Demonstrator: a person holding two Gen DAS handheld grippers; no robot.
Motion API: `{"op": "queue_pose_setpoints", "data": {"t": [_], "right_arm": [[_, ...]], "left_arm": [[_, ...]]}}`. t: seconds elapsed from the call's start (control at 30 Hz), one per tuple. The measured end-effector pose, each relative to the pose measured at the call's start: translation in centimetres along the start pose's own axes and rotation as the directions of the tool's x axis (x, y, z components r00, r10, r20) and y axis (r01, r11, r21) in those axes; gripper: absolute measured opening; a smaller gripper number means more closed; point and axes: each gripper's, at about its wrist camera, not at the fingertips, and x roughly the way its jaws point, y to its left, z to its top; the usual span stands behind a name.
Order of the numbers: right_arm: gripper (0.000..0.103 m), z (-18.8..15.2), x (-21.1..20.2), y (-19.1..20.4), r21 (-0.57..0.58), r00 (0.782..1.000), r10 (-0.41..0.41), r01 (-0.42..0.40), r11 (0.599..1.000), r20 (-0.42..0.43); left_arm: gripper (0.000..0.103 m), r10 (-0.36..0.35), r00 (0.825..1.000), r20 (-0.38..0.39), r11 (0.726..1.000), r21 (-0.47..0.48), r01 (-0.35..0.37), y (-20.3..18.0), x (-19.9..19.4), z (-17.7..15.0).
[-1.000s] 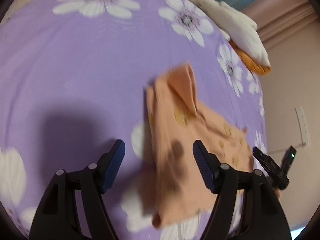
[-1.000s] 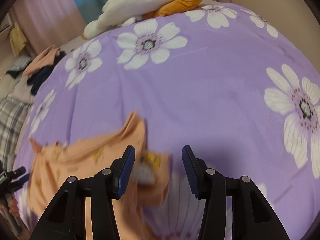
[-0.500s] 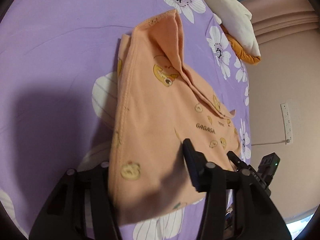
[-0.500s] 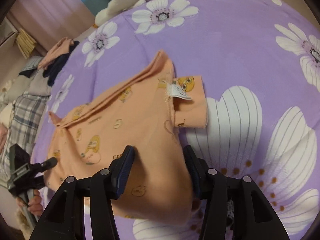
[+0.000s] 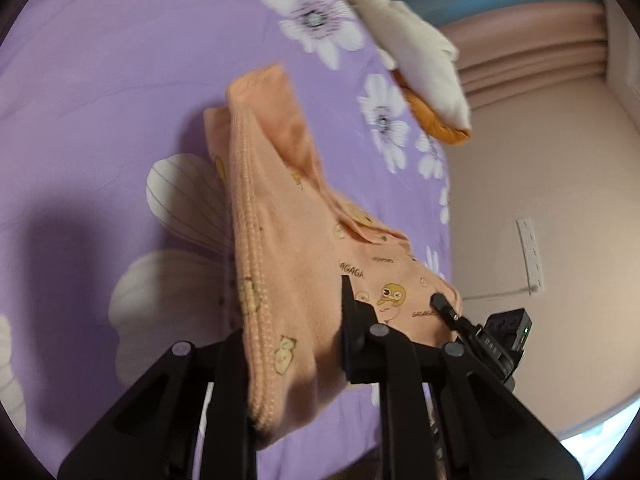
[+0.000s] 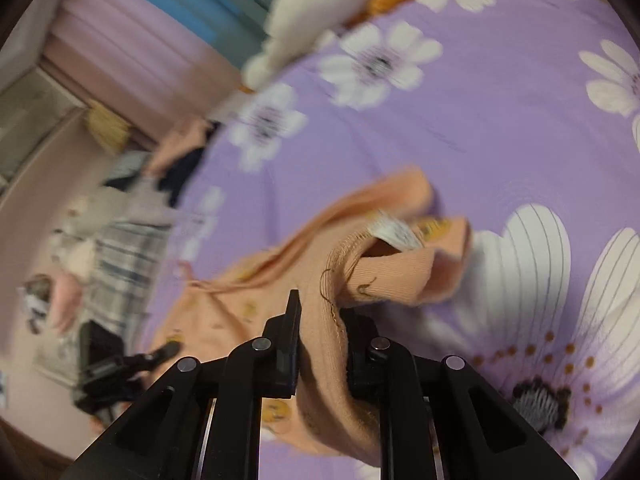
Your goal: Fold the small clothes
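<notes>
A small peach garment [image 5: 280, 220] printed with yellow ducks lies partly folded on the purple flowered bedsheet [image 5: 100, 80]. My left gripper [image 5: 296, 344] has its jaws closing, and their pads press on the near hem, which is raised off the sheet. In the right wrist view the same garment [image 6: 384, 272] shows a white label, and my right gripper [image 6: 324, 328] has its jaws closing with a bunched ribbed edge pinched between the pads. Each gripper shows in the other's view: the right gripper [image 5: 444, 306] at the garment's far corner, the left gripper [image 6: 160, 354] low on the left.
A white and orange plush cushion [image 5: 416, 64] lies at the head of the bed. A pile of clothes [image 6: 176, 160] and a plaid cloth [image 6: 124, 264] sit past the bed's left edge. A wall with a socket strip [image 5: 530, 256] runs along the other side.
Both pairs of jaws have narrowed onto the garment's near edge. That edge has lifted off the sheet and bunched, and both views have tilted upward toward the room.
</notes>
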Motion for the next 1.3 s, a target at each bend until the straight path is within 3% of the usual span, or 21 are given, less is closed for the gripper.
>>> {"op": "queue_pose_setpoints", "data": {"t": [0.13,0.2,0.27,0.43,0.6,0.83,1.1,1.23,1.3], "right_arm": [[0.017,-0.9,-2.1,-0.1,0.006,1.000,-0.022,0.022,1.000,0.015],[0.017,-1.5,-1.6,-1.7,0.040,0.998,-0.055,0.056,0.998,-0.020],[0.017,-2.5,-0.3,-3.8,0.101,0.993,-0.083,0.092,0.991,-0.086],[0.017,-3.9,-0.2,-5.1,0.140,0.990,-0.110,0.120,0.983,-0.084],[0.015,-3.3,-2.6,-3.5,0.082,0.987,-0.162,0.163,0.983,-0.017],[0.014,-3.7,-2.5,-4.1,0.082,0.977,-0.212,0.213,0.974,-0.026],[0.012,-2.9,-3.1,-0.8,0.002,0.974,-0.225,0.225,0.974,0.019],[0.011,-2.3,-3.4,2.4,-0.075,0.978,-0.201,0.204,0.976,0.048],[0.011,-2.2,-3.2,4.5,-0.128,0.983,-0.178,0.184,0.975,0.055]], "left_arm": [[0.017,0.067,0.997,-0.041,0.998,0.025,-0.066,0.7,-0.1,-2.5],[0.018,0.162,0.984,-0.070,0.987,0.034,-0.160,2.2,0.9,-3.9],[0.018,0.200,0.976,-0.086,0.980,0.022,-0.199,3.2,1.8,-4.9],[0.017,0.221,0.975,-0.030,0.974,0.061,-0.219,2.2,1.1,-6.0],[0.017,0.155,0.987,-0.040,0.987,0.050,-0.153,1.8,-0.3,-6.5],[0.018,0.226,0.973,-0.054,0.972,0.074,-0.222,1.7,1.0,-8.1],[0.028,0.316,0.948,0.024,0.935,0.164,-0.316,0.3,-0.6,-8.0],[0.048,0.356,0.930,0.088,0.915,0.170,-0.366,0.6,-2.3,-7.9],[0.048,0.365,0.922,0.129,0.908,0.169,-0.383,0.8,-3.4,-7.6]]}}
